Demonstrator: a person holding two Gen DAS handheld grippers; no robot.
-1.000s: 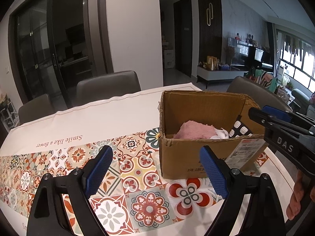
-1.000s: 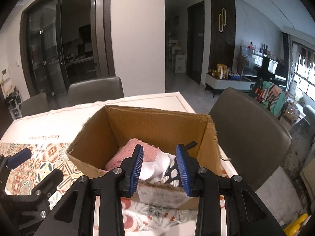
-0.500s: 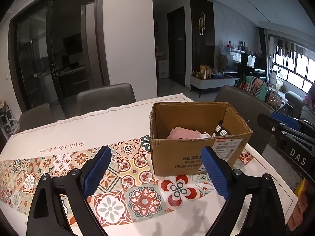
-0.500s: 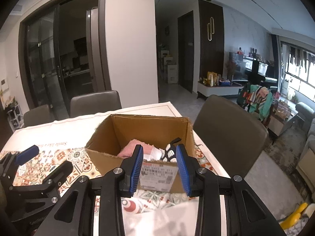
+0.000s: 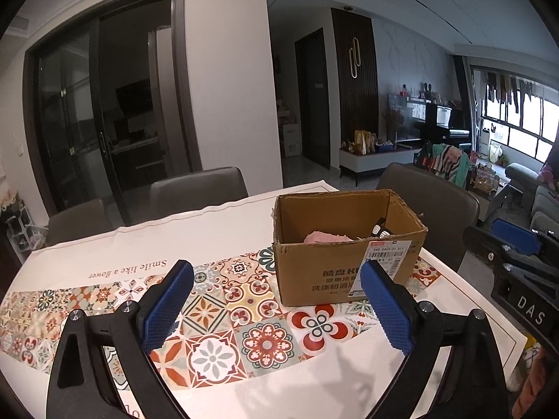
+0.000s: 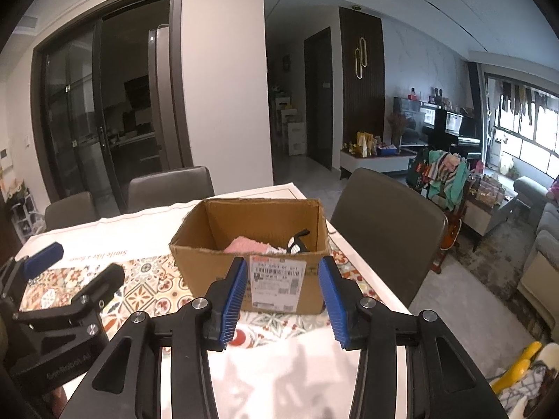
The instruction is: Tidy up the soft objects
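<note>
Soft items half hidden inside the cardboard box (image 6: pixel 223 269)

Only a pink cloth (image 6: pixel 244 244) and a black-and-white item (image 6: pixel 297 242) can be made out above the rim; both grippers' jaws are opening, nothing held between them, over the tabletop (image 5: pixel 115 255).

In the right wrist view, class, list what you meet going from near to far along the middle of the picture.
right gripper → white label → cardboard box → pink cloth → far edge of the tablecloth → grey chair
</note>
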